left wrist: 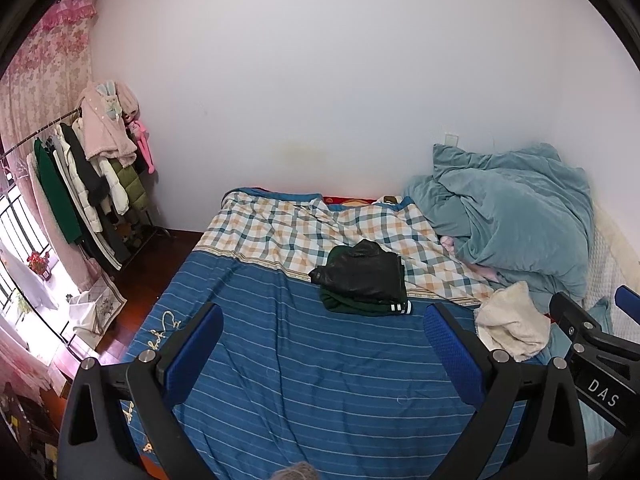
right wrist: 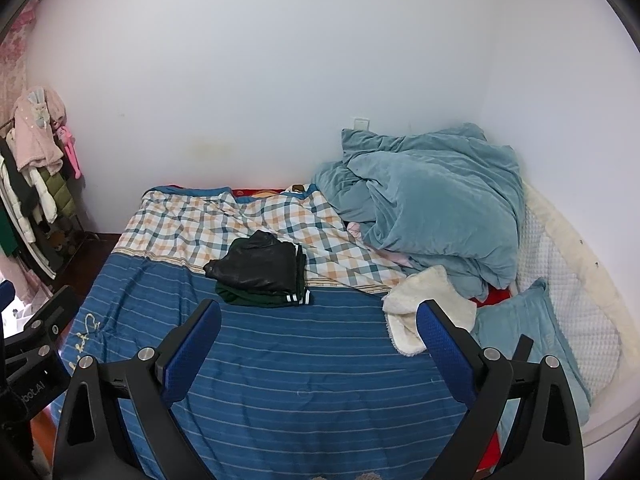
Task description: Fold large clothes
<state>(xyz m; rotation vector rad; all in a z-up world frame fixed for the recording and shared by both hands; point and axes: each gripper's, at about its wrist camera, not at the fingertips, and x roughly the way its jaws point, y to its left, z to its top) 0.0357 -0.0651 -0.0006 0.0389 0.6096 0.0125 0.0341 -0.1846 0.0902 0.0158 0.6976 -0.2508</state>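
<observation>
A folded dark pile, a black leather jacket point(left wrist: 362, 270) on top of a dark green garment with white-striped cuff point(left wrist: 398, 307), lies mid-bed on the blue striped sheet point(left wrist: 304, 364); it also shows in the right wrist view point(right wrist: 256, 266). A cream fleece garment point(left wrist: 512, 322) lies crumpled at the right; it also shows in the right wrist view point(right wrist: 424, 304). My left gripper point(left wrist: 324, 340) is open and empty, held above the sheet short of the pile. My right gripper point(right wrist: 320, 336) is open and empty, its right finger point(right wrist: 444, 344) in front of the fleece.
A teal duvet point(right wrist: 436, 200) is heaped at the bed's far right, over a checked blanket point(right wrist: 224, 220). A teal pillow point(right wrist: 528, 328) and white padded headboard point(right wrist: 568, 292) lie right. A clothes rack point(left wrist: 84, 184) stands by the left wall, beside pink curtains point(left wrist: 44, 80).
</observation>
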